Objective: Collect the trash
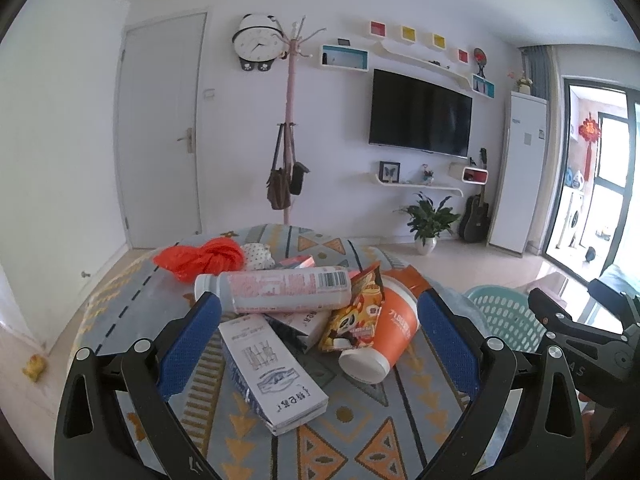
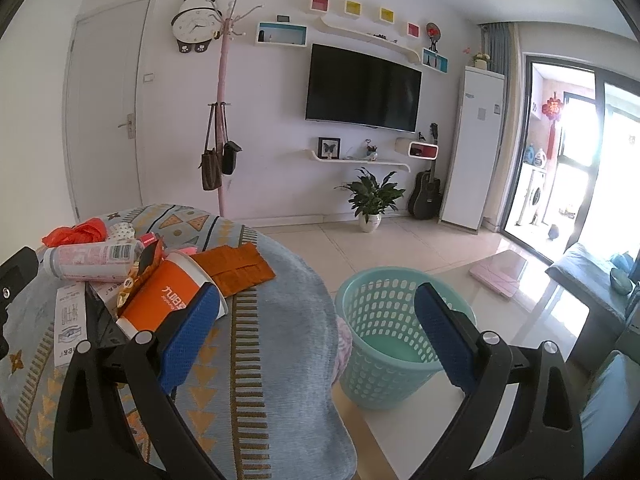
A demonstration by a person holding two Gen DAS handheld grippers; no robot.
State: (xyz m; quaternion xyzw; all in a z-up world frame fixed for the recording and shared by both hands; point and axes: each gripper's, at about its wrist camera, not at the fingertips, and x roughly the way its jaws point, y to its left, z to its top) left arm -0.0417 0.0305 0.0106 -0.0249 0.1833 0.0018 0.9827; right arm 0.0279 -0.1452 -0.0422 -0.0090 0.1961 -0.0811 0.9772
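Observation:
A pile of trash lies on a patterned cloth point(image 1: 360, 440): a white and pink bottle point(image 1: 276, 290) on its side, a white carton point(image 1: 272, 372), an orange paper cup point(image 1: 384, 336) tipped over, a yellow snack bag point(image 1: 356, 316) and a red plastic bag point(image 1: 200, 258). My left gripper point(image 1: 318, 328) is open and empty, its fingers either side of the pile. My right gripper point(image 2: 316, 320) is open and empty between the cup point(image 2: 168, 300) and a teal mesh basket point(image 2: 384, 320). The basket point(image 1: 504, 316) stands right of the pile.
An orange folded wrapper point(image 2: 240, 270) lies behind the cup. A pink tablet case point(image 2: 500, 272) rests on the white table right of the basket. A plant point(image 2: 370, 200), guitar and coat stand are by the far wall.

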